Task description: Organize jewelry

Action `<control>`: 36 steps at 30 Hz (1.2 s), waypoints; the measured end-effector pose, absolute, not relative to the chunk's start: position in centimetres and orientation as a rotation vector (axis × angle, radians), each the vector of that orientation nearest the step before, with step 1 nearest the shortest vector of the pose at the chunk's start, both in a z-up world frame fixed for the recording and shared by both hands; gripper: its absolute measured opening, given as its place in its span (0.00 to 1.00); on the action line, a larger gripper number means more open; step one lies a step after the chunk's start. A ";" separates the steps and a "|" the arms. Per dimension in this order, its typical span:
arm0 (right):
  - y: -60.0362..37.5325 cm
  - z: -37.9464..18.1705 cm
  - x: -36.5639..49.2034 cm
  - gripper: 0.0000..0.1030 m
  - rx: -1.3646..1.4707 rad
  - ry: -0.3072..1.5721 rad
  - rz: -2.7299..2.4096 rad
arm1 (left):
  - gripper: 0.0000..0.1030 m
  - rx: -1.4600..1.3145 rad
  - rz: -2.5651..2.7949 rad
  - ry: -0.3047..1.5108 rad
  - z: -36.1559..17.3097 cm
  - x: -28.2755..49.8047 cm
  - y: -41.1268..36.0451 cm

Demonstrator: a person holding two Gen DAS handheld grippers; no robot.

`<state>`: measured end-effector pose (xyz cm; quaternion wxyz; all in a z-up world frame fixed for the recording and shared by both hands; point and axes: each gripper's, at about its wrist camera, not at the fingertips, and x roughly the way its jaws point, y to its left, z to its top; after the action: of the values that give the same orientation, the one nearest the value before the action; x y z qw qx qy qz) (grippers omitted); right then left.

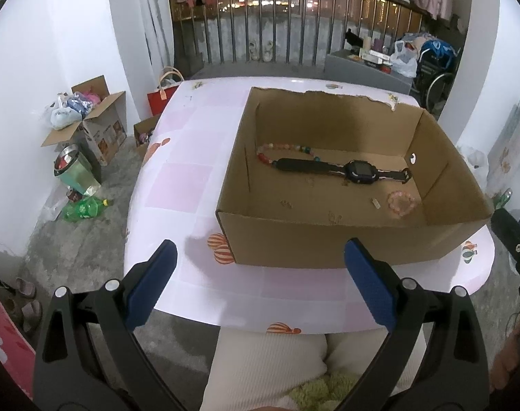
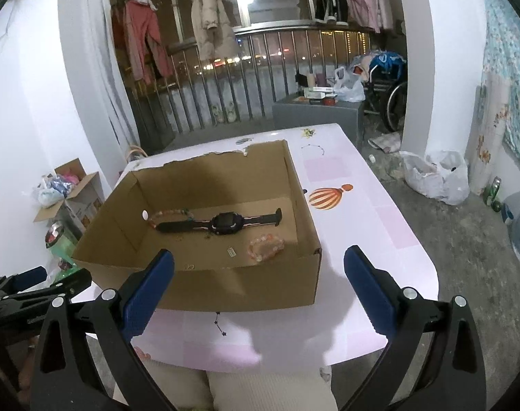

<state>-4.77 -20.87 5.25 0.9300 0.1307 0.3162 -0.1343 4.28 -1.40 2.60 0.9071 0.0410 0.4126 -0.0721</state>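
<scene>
The cardboard box (image 1: 328, 250) fills the centre and right of the left wrist view, standing open-topped on the pink checked table (image 1: 177, 178), its back edge torn ragged. It holds all the jewelry visible here. By my judgement it is light and stiff enough to be nudged by its near wall, but thin, so a hard squeeze would crease it.

The black watch (image 1: 354, 170) lies flat across the middle of the box floor, strap stretched out. It looks the heaviest piece, with a rigid case and bendy strap; the strap beside the case seems the surest place to grip.

The long bead string (image 1: 283, 148) curves at the upper left of the floor, 1 end tucked under the strap. It is limp and would dangle, so take it mid-loop.

The pink bead bracelet (image 2: 265, 247) sits low and right on the floor, probably elastic and apt to roll; pinch across its ring.

1 tiny pale charm (image 2: 231, 251) lies just beside it, hard to pinch.

The left gripper (image 1: 260, 274) and right gripper (image 2: 258, 281) both hang spread wide and empty, short of the box's near wall.
</scene>
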 end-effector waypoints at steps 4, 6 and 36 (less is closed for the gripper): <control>-20.9 5.4 -4.5 0.94 0.272 0.659 -0.273 | 0.91 0.082 -0.146 0.879 2.5 4.7 -1.6; -20.8 5.5 -4.2 0.94 0.270 0.674 -0.271 | 0.92 0.084 -0.143 0.886 2.6 4.8 -1.7; -20.8 4.6 -3.0 0.94 0.280 0.833 -0.238 | 0.91 0.081 -0.146 0.960 2.5 5.0 -1.8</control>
<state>-2.98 -20.84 4.64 0.8981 0.1353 0.4024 -0.1150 4.96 -1.78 2.53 0.8836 0.0389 0.4613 -0.0700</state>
